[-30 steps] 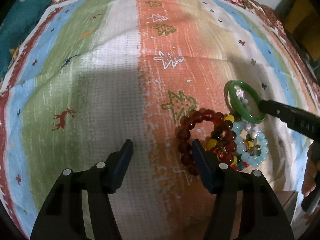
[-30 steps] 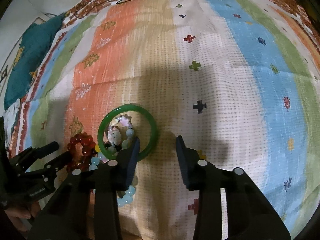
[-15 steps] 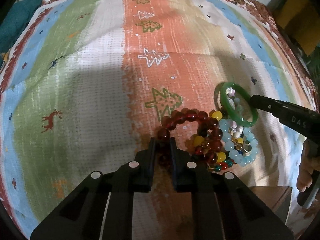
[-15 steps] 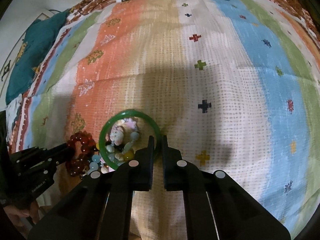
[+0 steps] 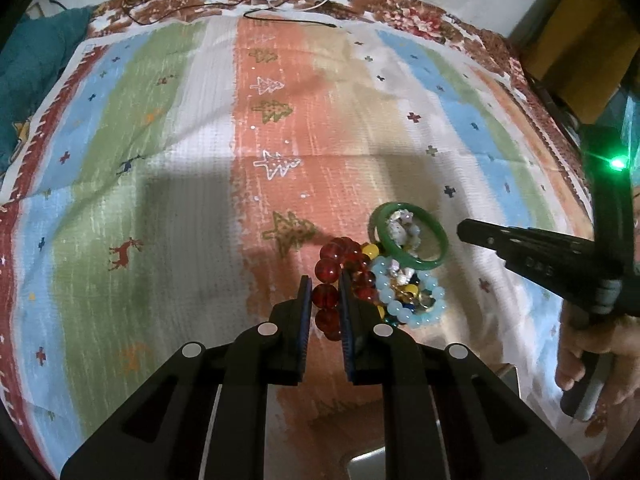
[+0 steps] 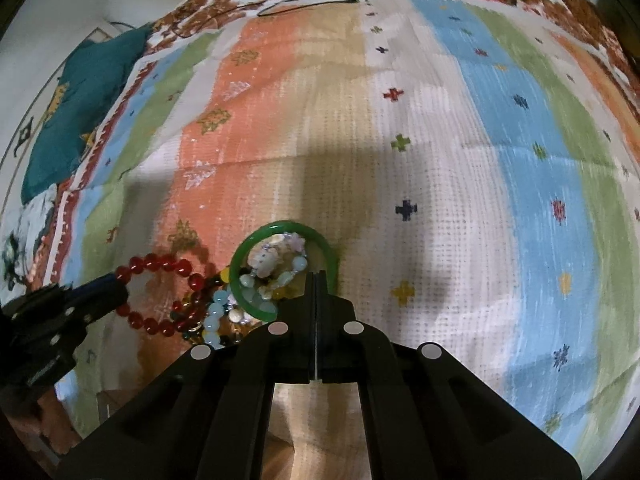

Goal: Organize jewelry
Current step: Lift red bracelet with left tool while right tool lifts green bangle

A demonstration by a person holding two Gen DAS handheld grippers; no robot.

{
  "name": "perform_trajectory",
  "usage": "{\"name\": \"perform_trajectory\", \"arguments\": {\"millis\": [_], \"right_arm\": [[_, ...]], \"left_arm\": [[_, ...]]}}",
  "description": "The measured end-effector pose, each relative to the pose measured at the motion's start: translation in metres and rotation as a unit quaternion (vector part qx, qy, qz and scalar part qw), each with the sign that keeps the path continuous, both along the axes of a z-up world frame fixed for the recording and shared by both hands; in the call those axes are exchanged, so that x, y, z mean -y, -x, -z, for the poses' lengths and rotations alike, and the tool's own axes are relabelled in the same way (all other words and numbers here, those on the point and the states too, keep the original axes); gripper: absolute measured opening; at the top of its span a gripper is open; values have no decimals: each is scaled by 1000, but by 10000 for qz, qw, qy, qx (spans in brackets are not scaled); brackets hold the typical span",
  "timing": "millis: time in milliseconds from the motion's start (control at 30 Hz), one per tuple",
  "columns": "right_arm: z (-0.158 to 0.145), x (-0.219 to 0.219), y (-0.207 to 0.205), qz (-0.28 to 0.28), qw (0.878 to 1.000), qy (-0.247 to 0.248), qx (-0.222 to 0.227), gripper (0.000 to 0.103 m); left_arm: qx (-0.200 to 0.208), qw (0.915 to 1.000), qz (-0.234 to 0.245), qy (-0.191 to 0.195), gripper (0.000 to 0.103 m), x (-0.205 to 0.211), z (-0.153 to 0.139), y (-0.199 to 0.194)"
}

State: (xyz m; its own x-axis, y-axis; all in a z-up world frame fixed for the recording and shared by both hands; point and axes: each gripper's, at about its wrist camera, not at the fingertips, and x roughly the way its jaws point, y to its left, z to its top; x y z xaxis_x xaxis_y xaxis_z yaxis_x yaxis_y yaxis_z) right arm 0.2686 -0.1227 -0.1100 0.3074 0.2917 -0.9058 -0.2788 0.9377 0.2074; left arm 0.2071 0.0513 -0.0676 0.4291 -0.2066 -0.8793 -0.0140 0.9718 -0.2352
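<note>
The red bead bracelet [image 5: 329,280] is clamped by the left claw [image 5: 325,286]; the right claw [image 6: 316,280], seen pinching the green bangle [image 6: 256,252] only in the right wrist view.

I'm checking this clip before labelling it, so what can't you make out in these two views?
- Right wrist view: whether the right hand-held gripper pinches the green bangle; its fingers cover the contact.
- Left wrist view: lower part of the red bead bracelet, behind the left hand-held gripper.
- Both views: the small bracelets tangle together, so they can't be counted.
</note>
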Motion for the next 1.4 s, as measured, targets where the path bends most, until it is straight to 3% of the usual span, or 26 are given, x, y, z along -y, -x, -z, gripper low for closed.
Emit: {"name": "perform_trajectory", "arguments": {"millis": [167, 233, 300, 767, 900, 1400], "right_arm": [[8, -1, -5, 93, 9998, -10, -153, 5], [10, -2, -6, 114, 9998, -4, -149, 24], [11, -4, -7, 107, 9998, 8, -153, 28], [32, -11, -14, 3, 9995, 214, -251, 27], [35, -7, -16, -2, 9992, 333, -207, 10], [2, 0, 16, -141, 9994, 285, 103, 8]], "left_arm": [[-31, 9999, 50, -89, 13, 0, 3, 1], [-40, 9999, 33, -92, 13, -2, 3, 1], [-50, 10000, 1, -80, 13, -4, 4, -2], [-106, 9998, 66, -142, 13, -2, 10, -9], [-139, 9997, 110, -167, 13, 0, 12, -9], [48, 9999, 89, -4, 13, 1, -5, 7]]}}
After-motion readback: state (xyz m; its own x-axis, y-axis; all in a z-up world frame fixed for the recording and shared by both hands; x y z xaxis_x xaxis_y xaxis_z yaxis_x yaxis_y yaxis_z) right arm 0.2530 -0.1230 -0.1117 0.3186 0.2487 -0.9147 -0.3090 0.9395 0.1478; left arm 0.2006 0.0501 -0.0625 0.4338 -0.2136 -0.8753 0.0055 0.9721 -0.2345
